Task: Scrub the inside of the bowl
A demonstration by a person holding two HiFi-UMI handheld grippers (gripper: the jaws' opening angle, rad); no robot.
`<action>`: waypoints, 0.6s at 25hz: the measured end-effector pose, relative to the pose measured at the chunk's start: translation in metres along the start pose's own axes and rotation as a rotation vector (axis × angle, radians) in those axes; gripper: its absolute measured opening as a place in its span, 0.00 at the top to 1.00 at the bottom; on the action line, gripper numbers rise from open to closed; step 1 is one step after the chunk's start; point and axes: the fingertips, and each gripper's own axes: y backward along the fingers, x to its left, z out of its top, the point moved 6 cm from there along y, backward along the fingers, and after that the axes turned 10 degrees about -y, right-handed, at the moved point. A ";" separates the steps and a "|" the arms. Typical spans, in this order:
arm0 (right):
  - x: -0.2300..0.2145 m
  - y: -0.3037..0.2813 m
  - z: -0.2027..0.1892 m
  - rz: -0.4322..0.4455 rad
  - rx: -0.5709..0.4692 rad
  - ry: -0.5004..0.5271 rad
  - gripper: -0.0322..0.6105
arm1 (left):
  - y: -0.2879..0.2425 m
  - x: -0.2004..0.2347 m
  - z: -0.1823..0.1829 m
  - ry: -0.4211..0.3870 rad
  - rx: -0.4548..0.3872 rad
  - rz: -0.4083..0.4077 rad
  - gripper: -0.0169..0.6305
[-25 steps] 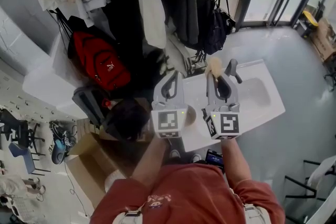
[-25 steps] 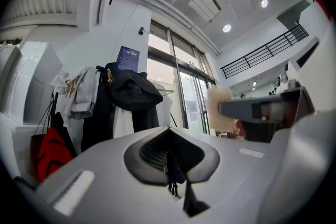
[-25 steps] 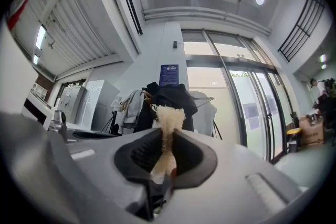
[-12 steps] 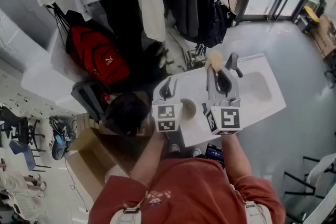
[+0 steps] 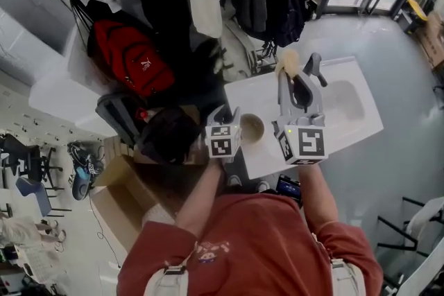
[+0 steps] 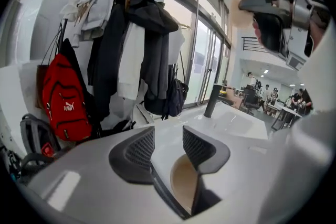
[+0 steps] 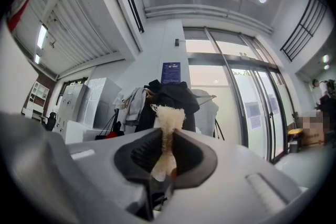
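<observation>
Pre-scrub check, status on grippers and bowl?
Left gripper jaws just opened, small tan bowl between them, ungripped. Right gripper shut on pale fibrous scrubber, raised. Nothing blocking bowl.

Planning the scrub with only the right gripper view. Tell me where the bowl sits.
Observer: The bowl stands upright at the left end of the white counter, apart from the sink basin.
Operator: Report the left gripper.
Observer: The left gripper is open; its jaws have just been opening, and the bowl shows low in the gap, not gripped.
Operator: Say where the scrubber is relative to the bowl.
Observer: The scrubber, clamped in the right gripper, is held up clear of the bowl, toward the counter's far edge.
</observation>
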 end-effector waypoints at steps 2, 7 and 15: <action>0.001 0.000 -0.001 0.000 0.003 0.001 0.88 | -0.005 -0.001 -0.016 0.014 0.050 -0.017 0.69; 0.001 0.002 -0.005 -0.005 0.012 0.003 0.88 | -0.011 -0.011 -0.045 0.014 0.146 -0.054 0.68; 0.002 0.001 -0.011 -0.008 0.028 0.006 0.88 | -0.017 -0.021 -0.068 0.062 0.233 -0.087 0.69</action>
